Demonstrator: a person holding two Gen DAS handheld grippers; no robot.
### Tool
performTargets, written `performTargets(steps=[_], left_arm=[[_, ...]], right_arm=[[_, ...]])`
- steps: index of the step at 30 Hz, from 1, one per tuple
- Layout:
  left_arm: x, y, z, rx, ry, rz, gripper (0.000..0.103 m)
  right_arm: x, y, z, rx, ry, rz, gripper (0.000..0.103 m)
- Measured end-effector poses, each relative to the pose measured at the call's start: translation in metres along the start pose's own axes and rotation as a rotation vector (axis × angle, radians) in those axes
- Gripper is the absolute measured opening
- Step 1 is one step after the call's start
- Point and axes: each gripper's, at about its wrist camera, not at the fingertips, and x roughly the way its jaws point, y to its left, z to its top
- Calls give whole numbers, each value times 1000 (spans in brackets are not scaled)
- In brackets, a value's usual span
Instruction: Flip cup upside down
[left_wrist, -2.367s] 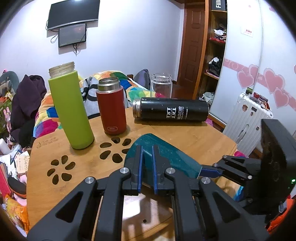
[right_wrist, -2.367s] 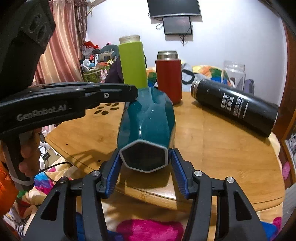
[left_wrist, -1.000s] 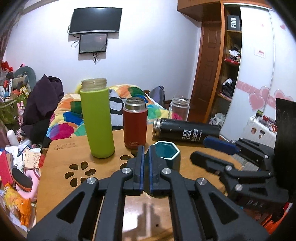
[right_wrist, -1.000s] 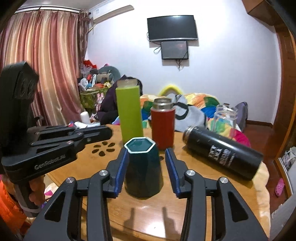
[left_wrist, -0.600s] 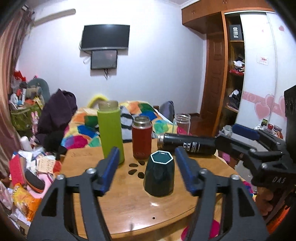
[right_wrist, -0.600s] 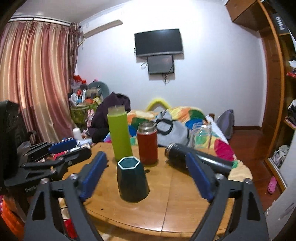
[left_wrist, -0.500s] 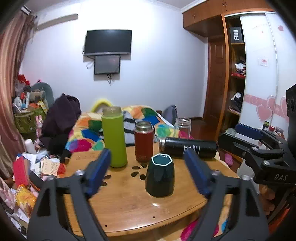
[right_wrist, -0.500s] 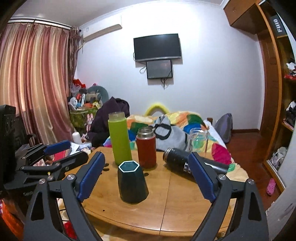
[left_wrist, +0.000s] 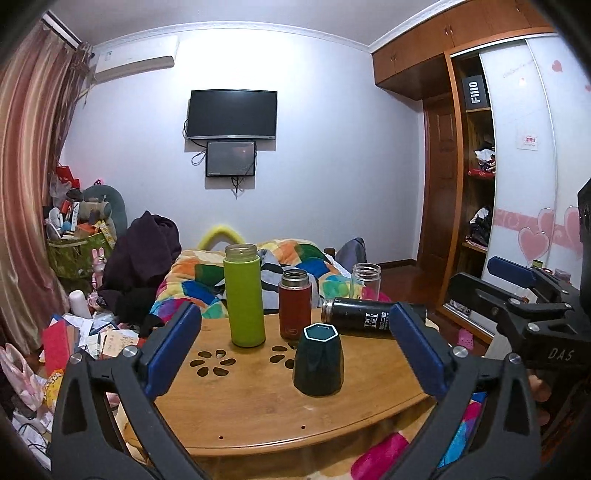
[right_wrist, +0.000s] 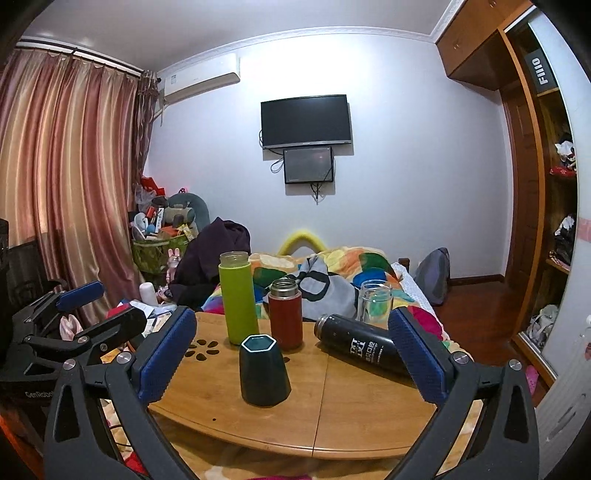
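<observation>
Both claws are hanging wide open in my hands, holding nothing. Between the spread fingers of my left claw (left_wrist: 293, 349) the cup (left_wrist: 318, 364) is standing on the counter (left_wrist: 258, 413), well apart from either pad and farther out than the fingertips. From my right claw (right_wrist: 291, 350) the cup (right_wrist: 264, 370) is sitting left of centre, nearer the left finger (right_wrist: 166, 354), touching neither. Its wide end is resting on the wood, its narrow hexagonal end facing up. Behind it a green bottle (left_wrist: 243, 295) and a red flask (left_wrist: 294, 303) are standing upright, and a black flask (left_wrist: 356, 318) is lying on its side.
</observation>
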Motion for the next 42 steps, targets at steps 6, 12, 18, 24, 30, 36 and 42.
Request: performTargets(steps=[6, 12, 18, 24, 30, 36, 42], left_arm=[[-4, 2, -1, -15, -3, 7, 103], [-2, 2, -2, -15, -6, 20, 103], [-2, 1, -3, -10, -4, 24, 103], [-1, 1, -4, -6, -5, 27, 103], [-1, 2, -5, -6, -7, 33, 103], [-2, 4, -4, -7, -10, 35, 103], [-2, 5, -4, -7, -11, 34, 103]], right_arm=[[-1, -7, -6, 21, 20, -8, 103], [1, -13, -9, 43, 39, -4, 103], [2, -14, -11, 50, 50, -1, 103], [4, -13, -12, 44, 51, 0, 103], [3, -13, -11, 43, 49, -1, 103], [3, -12, -13, 37, 47, 1, 103], [1, -12, -13, 26, 44, 3, 103]])
